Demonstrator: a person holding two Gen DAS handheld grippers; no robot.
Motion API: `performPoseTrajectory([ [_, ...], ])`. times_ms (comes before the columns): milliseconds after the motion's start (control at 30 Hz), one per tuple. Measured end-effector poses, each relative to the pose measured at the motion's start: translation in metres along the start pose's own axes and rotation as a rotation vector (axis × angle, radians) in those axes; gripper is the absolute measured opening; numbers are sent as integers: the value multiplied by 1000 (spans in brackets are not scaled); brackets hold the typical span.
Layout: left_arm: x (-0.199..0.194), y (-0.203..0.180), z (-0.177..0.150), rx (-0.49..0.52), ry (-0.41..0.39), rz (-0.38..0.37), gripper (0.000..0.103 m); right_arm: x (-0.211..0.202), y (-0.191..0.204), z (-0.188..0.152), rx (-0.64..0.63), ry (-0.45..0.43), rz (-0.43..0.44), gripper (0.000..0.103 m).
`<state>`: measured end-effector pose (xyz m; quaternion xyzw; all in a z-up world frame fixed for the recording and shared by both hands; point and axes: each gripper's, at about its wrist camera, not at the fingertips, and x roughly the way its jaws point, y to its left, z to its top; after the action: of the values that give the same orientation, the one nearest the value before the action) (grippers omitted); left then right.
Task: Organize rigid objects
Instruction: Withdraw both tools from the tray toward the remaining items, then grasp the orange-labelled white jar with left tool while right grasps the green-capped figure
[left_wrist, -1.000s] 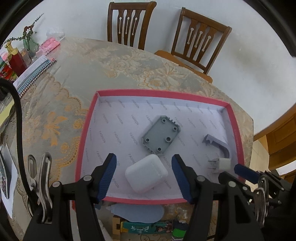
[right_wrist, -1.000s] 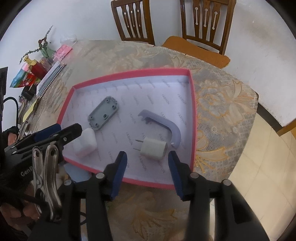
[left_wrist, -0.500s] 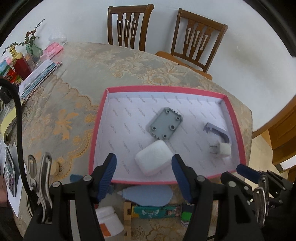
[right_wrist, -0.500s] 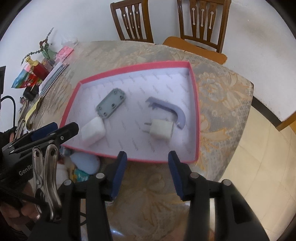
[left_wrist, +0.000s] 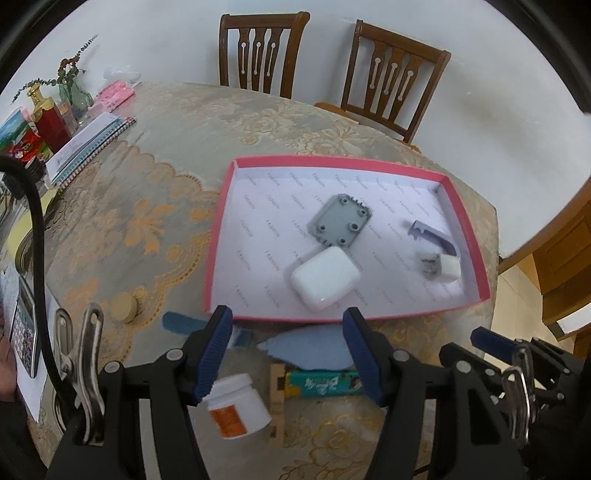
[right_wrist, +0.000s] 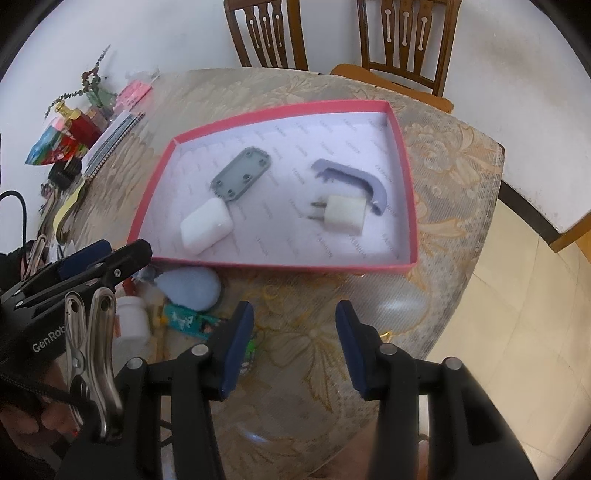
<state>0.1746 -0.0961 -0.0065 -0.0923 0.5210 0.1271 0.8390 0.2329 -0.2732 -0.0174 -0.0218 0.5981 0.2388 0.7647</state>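
Both the left gripper (left_wrist: 287, 345) and right gripper (right_wrist: 294, 345) hover released, empty, short of the pink box (left_wrist: 221, 236), probably eyeing the blurred clutter (left_wrist: 236, 406) outside it.

Pink-rimmed box (left_wrist: 218, 236) holds a white case (left_wrist: 325, 282), grey plate (left_wrist: 340, 220) and charger plug (left_wrist: 448, 267)

Left hand-held gripper (left_wrist: 288, 347) fingers cover both ends of the green packet (left_wrist: 325, 384); its print unreadable.
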Motion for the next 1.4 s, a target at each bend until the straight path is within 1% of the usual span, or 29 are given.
performPoseTrajectory([
  [333, -12, 26, -27, -17, -9, -12, 65, -1, 16, -21, -12, 11, -25, 47],
  [533, -13, 37, -41, -23, -9, -9, 65, 2, 22, -31, -7, 24, -25, 47],
  [800, -1, 52, -61, -82, 35, -1, 65, 18, 32, -37, -39, 70, -4, 47],
  [867, -1, 55, -66, -97, 39, -1, 65, 23, 37, -37, -65, 83, 3, 47],
  [1100, -7, 65, -75, -135, 34, -15, 65, 39, 51, -38, -136, 105, -21, 47],
  [1267, -7, 70, -75, -160, 35, -24, 65, 41, 56, -37, -193, 74, -49, 47],
  [1400, -4, 68, -73, -172, 49, -52, 65, 41, 56, -36, -204, 73, -44, 47],
])
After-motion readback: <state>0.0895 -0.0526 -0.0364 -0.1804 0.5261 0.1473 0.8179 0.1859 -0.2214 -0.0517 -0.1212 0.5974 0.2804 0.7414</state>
